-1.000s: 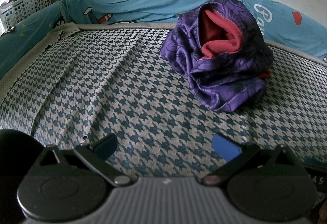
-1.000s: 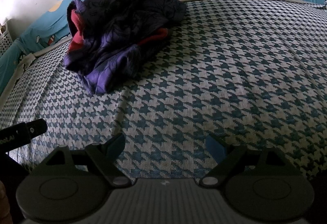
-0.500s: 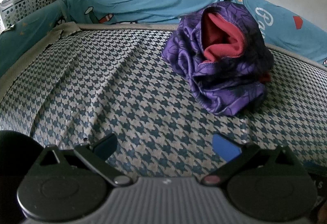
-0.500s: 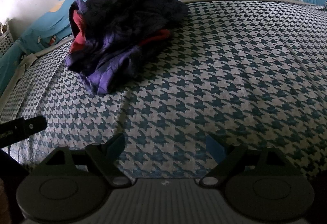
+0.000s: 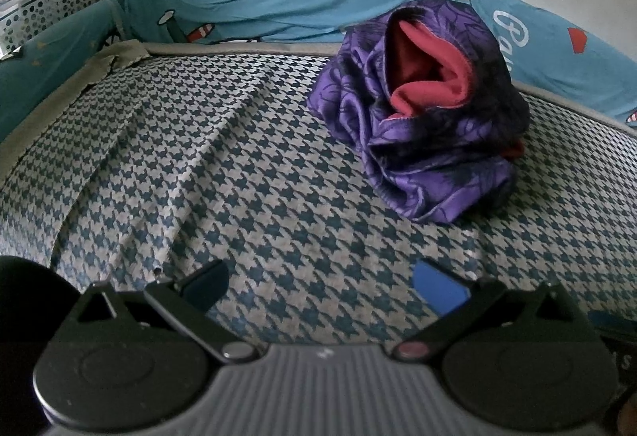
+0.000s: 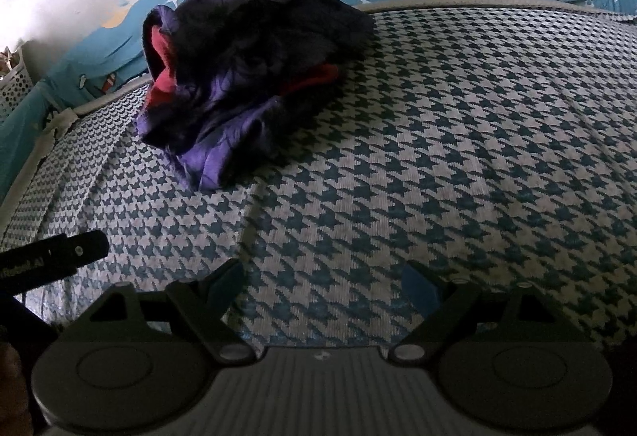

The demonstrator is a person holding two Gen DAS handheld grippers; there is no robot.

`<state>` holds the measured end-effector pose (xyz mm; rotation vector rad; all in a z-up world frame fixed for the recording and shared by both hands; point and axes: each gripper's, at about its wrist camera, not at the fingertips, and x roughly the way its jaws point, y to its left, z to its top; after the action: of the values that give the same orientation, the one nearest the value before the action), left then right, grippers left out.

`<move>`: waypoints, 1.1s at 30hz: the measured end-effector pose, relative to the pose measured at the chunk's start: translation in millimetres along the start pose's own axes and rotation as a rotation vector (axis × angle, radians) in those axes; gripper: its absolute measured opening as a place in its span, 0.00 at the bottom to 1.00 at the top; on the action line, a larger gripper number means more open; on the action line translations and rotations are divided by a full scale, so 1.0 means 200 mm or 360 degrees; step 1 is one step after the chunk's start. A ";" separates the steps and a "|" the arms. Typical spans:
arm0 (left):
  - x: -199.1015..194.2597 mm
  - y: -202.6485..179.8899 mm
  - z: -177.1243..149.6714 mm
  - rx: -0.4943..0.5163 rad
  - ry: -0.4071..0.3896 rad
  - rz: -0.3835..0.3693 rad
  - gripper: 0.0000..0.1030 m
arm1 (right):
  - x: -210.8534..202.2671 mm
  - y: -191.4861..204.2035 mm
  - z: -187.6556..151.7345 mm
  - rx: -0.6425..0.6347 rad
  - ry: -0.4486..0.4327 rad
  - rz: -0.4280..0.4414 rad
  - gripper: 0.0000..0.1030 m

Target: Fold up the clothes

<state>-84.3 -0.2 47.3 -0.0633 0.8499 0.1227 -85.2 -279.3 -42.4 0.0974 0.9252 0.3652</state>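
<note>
A crumpled purple patterned garment (image 5: 426,141) with a red lining lies in a heap on the houndstooth mat (image 5: 239,177), near its far edge. In the right wrist view the same garment (image 6: 243,77) sits far left on the mat (image 6: 438,157). My left gripper (image 5: 322,280) hovers open over bare mat, well short of the heap, nothing between its blue pads. My right gripper (image 6: 324,282) is also open and empty, with the heap ahead and to its left. Part of the left gripper's black body (image 6: 51,257) shows at the right view's left edge.
A blue cartoon-print padded wall (image 5: 278,2) rims the mat's far side against a white wall. A white perforated basket (image 5: 43,2) with stuff in it stands at the far left corner. The mat has long creases on its left part.
Both views have shifted very slightly toward the heap; the garment appears a touch lower in frame. Both grippers stay open and empty.
</note>
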 end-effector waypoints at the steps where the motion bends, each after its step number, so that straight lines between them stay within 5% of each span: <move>1: 0.00 0.00 0.00 0.0006 -0.0002 -0.0001 1.00 | 0.00 0.00 0.00 0.0001 -0.0005 -0.0003 0.85; 33: -0.18 -0.11 -0.01 0.0167 -0.0225 -0.0028 1.00 | -0.13 -0.02 0.02 0.0011 -0.0104 0.0005 0.84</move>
<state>-105.3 -25.1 73.5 0.0360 0.7132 0.0648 -94.6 -291.2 -20.7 0.1168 0.8618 0.3597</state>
